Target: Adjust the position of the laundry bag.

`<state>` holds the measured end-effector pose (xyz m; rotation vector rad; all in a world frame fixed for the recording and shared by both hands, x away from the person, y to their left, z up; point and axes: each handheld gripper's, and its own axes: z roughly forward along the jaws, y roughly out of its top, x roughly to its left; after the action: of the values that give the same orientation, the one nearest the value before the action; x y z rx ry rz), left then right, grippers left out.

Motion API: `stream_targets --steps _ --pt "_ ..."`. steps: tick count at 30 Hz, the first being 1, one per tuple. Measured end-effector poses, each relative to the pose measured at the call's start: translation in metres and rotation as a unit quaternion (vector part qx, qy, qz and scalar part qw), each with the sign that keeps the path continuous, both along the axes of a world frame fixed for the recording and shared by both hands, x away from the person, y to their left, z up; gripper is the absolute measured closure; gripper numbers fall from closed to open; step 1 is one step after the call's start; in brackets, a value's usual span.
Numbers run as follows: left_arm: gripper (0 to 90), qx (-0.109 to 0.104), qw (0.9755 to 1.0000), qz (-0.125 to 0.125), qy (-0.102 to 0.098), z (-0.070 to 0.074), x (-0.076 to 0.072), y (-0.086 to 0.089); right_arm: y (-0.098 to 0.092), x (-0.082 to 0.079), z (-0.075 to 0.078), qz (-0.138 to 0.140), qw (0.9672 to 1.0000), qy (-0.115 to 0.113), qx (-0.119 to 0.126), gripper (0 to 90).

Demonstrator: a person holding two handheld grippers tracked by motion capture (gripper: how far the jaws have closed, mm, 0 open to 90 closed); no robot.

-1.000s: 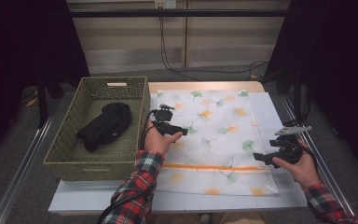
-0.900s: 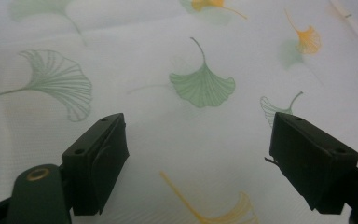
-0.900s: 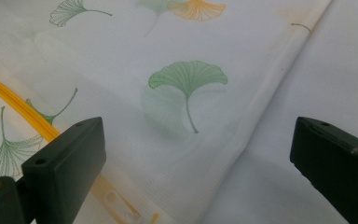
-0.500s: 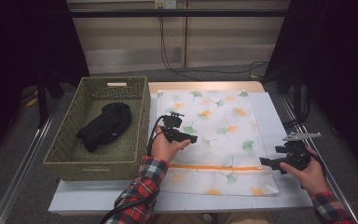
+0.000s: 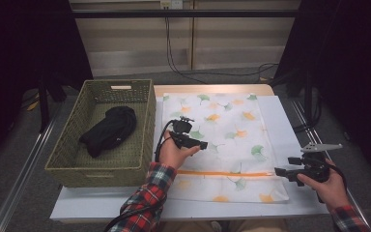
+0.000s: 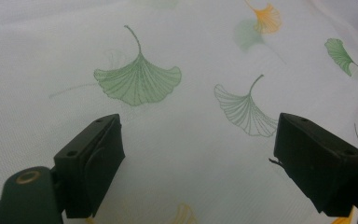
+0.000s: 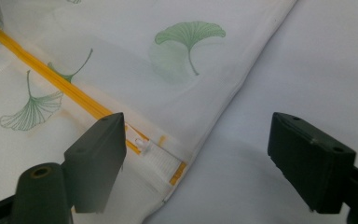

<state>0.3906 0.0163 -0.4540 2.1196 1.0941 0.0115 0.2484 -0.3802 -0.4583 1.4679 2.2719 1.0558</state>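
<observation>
A white mesh bag (image 5: 222,121) printed with ginkgo leaves lies flat on the table, an orange zipper (image 5: 222,173) running across its near end. My left gripper (image 5: 204,145) hovers over the bag's left middle, jaws open above the leaf print (image 6: 140,81), nothing between them. My right gripper (image 5: 278,171) is at the bag's near right edge. Its jaws have just been closing but still stand open (image 7: 196,126). The zipper's end and its small pull (image 7: 142,145) lie below, beside the left jaw, untouched.
A green woven basket (image 5: 147,130) stands left of the bag with a black garment (image 5: 108,129) in it. The white table top (image 5: 280,121) shows bare to the right of the bag (image 7: 317,70). Cables run along the floor behind the table.
Both hands have come toward the near side. The left gripper slid right over the bag; the right gripper dropped down to the zipper's end.
</observation>
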Motion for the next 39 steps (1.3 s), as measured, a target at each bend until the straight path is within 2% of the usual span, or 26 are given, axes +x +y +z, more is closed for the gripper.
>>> stream_targets --steps 8,9,10,11,14,17,24,27,31,34,37,39 --pt "15.4 -0.01 0.9999 -0.006 0.005 0.003 -0.001 -0.006 -0.001 -0.006 -0.001 0.01 0.9999 0.003 -0.011 28.4" --pt "15.4 -0.004 0.9999 -0.011 0.003 0.003 -0.001 -0.006 -0.002 -0.007 -0.002 0.011 0.9998 0.002 -0.016 29.6" --pt "15.3 -0.007 0.9999 -0.011 0.003 0.003 -0.001 -0.007 -0.002 -0.007 -0.003 0.009 0.9998 0.001 -0.016 30.0" --pt "15.3 -0.003 0.9999 -0.014 0.004 0.002 -0.001 -0.007 -0.003 -0.008 -0.003 0.009 0.9998 -0.001 -0.016 33.7" --pt "15.3 -0.006 0.9999 -0.013 0.007 0.002 -0.001 -0.008 -0.003 -0.009 -0.005 0.017 0.9998 0.001 -0.014 34.9" --pt "15.3 -0.003 0.9998 -0.019 0.01 0.001 0.001 -0.008 -0.002 -0.01 -0.008 0.026 0.9993 0.002 -0.026 35.9" --pt "15.3 -0.003 0.9998 -0.017 0.012 0.0 0.001 -0.01 -0.002 -0.009 -0.009 0.03 0.9991 0.0 -0.031 40.5" --pt "15.3 -0.004 0.9997 -0.018 0.014 -0.001 0.001 -0.009 0.001 -0.009 -0.011 0.033 0.9989 0.008 -0.032 42.7" --pt "15.3 -0.003 0.9997 -0.021 0.013 0.0 0.001 -0.01 0.008 -0.008 -0.013 0.05 0.9977 0.004 -0.046 44.5" --pt "15.3 -0.005 0.9997 -0.017 0.014 0.0 0.001 -0.01 0.011 -0.008 -0.014 0.05 0.9973 0.0 -0.054 45.6" --pt "15.3 0.0 0.9997 -0.017 0.016 -0.003 0.001 -0.009 0.014 -0.009 -0.013 0.056 0.9961 -0.001 -0.068 51.1" --pt "15.3 0.004 0.9997 -0.018 0.017 -0.004 0.002 -0.009 0.015 -0.009 -0.014 0.057 0.9965 -0.001 -0.062 55.2"
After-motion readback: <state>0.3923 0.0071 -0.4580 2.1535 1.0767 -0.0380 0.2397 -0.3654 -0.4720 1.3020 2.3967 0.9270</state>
